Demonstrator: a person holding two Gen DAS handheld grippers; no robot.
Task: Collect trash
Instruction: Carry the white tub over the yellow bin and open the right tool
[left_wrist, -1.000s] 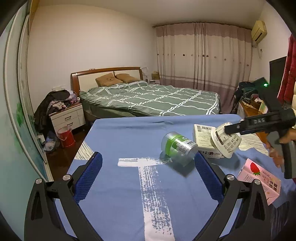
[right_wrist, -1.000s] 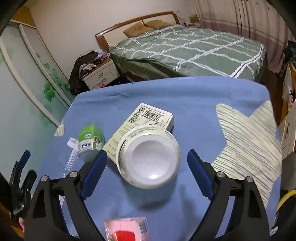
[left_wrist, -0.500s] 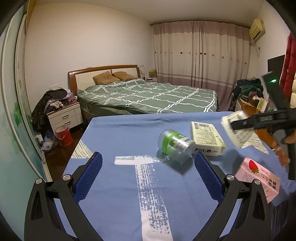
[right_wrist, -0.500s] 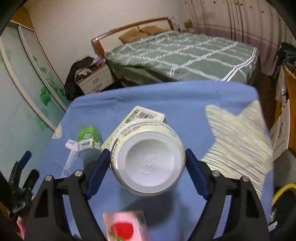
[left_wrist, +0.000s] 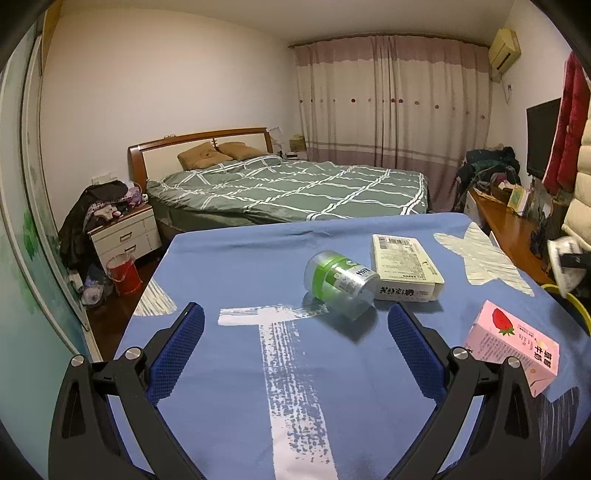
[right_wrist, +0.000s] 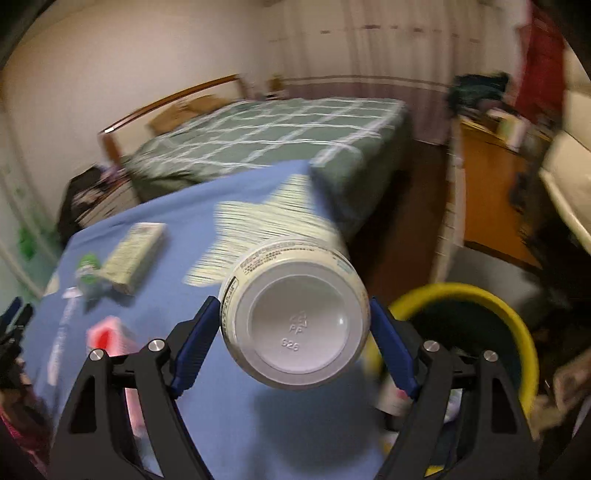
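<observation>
- The right gripper (right_wrist: 295, 325) clamps a white plastic cup (right_wrist: 295, 317) by its sides, base toward the camera, above the blue tablecloth (right_wrist: 192, 229).
- A yellow bin (right_wrist: 517, 325) sits at four o'clock.
- The left gripper (left_wrist: 295, 350) hangs wide apart, holding nothing.

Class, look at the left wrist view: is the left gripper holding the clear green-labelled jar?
No: the left gripper is open and empty, while the jar lies on its side on the blue cloth beyond it.
</observation>
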